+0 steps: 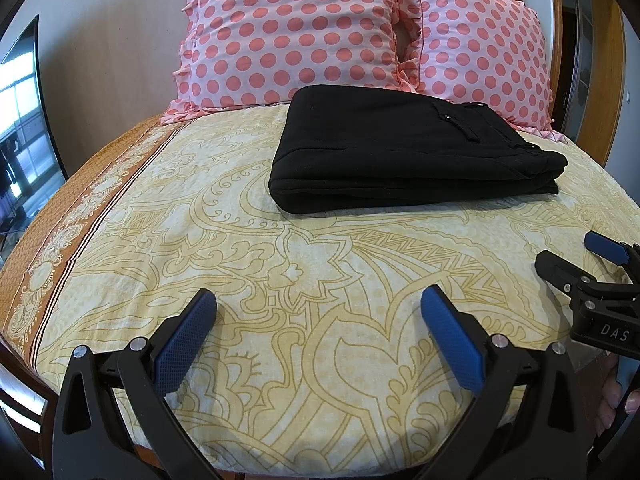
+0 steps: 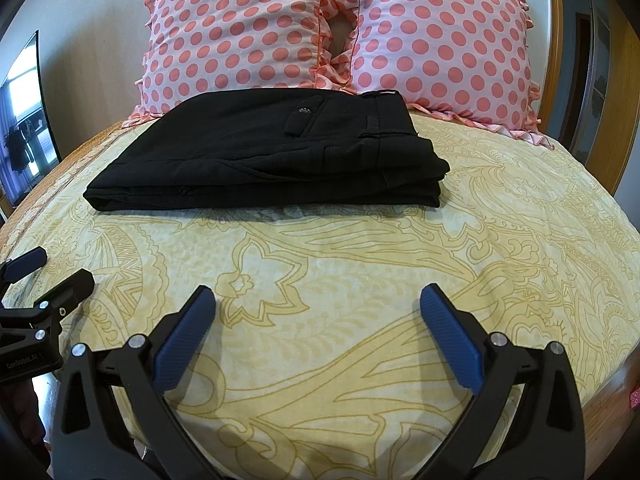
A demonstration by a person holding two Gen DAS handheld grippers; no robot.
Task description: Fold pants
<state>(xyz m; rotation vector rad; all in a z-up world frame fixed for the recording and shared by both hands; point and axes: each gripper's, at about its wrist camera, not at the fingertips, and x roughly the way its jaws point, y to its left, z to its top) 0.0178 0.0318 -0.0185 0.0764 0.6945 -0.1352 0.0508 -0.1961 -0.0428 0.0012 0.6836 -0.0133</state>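
Note:
Black pants [image 1: 400, 152] lie folded in a flat rectangular stack on the yellow patterned bedsheet [image 1: 280, 280], in front of the pillows; they also show in the right wrist view [image 2: 272, 152], back pocket and button on top. My left gripper [image 1: 318, 308] is open and empty, hovering over the sheet well short of the pants. My right gripper [image 2: 318, 308] is open and empty, also short of the pants. The right gripper shows at the right edge of the left wrist view [image 1: 576, 256]; the left gripper shows at the left edge of the right wrist view [image 2: 52, 268].
Two pink polka-dot pillows [image 1: 288, 32] [image 1: 484, 60] lean against the headboard behind the pants. The sheet has an orange border [image 1: 52, 240] at the left. A dark screen [image 2: 24, 120] stands left of the bed. A wooden frame [image 2: 608, 80] is at the right.

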